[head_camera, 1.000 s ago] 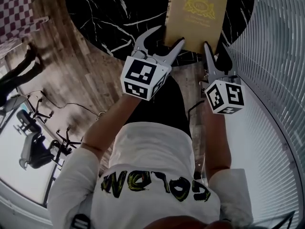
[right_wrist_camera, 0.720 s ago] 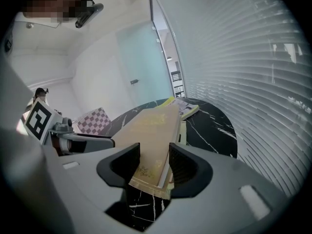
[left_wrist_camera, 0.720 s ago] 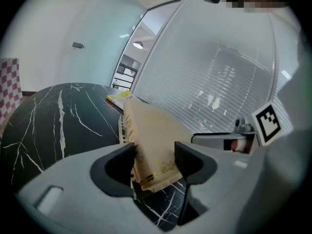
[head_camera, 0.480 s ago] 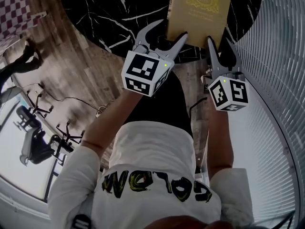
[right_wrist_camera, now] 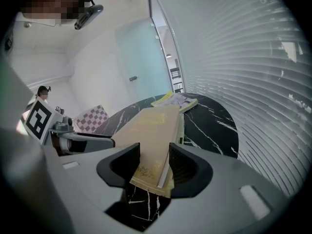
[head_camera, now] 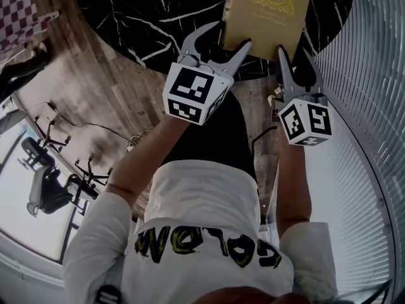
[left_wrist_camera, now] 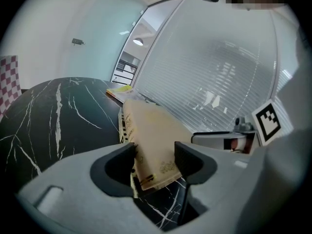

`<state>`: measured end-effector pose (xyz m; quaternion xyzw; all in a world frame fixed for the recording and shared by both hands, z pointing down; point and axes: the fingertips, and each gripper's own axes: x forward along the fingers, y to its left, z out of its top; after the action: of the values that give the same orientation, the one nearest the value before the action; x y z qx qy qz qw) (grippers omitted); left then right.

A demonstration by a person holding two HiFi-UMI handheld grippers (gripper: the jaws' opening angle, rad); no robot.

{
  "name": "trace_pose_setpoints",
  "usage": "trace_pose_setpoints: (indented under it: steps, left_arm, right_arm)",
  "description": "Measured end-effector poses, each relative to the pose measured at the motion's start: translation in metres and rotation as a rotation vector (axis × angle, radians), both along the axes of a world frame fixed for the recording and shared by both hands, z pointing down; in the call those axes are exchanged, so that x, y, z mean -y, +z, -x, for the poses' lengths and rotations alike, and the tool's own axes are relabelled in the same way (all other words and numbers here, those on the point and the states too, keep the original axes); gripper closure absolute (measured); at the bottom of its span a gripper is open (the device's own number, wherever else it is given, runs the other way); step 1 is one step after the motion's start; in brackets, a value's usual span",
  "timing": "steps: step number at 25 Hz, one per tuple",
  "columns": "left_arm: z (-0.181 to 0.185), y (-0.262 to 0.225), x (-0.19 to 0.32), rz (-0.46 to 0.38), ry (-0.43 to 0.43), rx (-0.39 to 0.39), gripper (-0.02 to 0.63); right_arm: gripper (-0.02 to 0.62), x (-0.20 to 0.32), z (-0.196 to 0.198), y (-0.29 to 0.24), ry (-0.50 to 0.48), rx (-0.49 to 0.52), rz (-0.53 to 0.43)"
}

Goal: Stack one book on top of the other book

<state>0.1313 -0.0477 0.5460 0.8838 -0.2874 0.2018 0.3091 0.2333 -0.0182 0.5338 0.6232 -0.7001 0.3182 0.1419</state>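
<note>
The tan book (head_camera: pixel 269 11) hangs at 12 to 1 o'clock in the head view, above the black marble table (head_camera: pixel 145 11); the left gripper (head_camera: pixel 224 38) has its jaws closed on the book's near left corner, and the right gripper (head_camera: pixel 294 52) is clamped on the near right corner; both gripper views show cover and page edge filling the gap between the jaws, with marble beneath; the second book (right_wrist_camera: pixel 178 100) lies flat at 12 o'clock, near the table's far rim, well apart; the held book looks stiff-boarded, moderately heavy and smooth-faced, so it probably tends to droop away from the grip; a firm hold at both corners suits it, lowered level
</note>
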Motion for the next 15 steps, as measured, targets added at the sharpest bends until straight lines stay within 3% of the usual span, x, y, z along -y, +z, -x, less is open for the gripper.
trace_pose_setpoints:
  steps: [15]
  left_arm:
    - [-0.002,0.016,-0.005,-0.005,-0.006,0.03,0.347]
  right_arm:
    - [0.403,-0.003,-0.002,0.017,-0.012,-0.004,0.009]
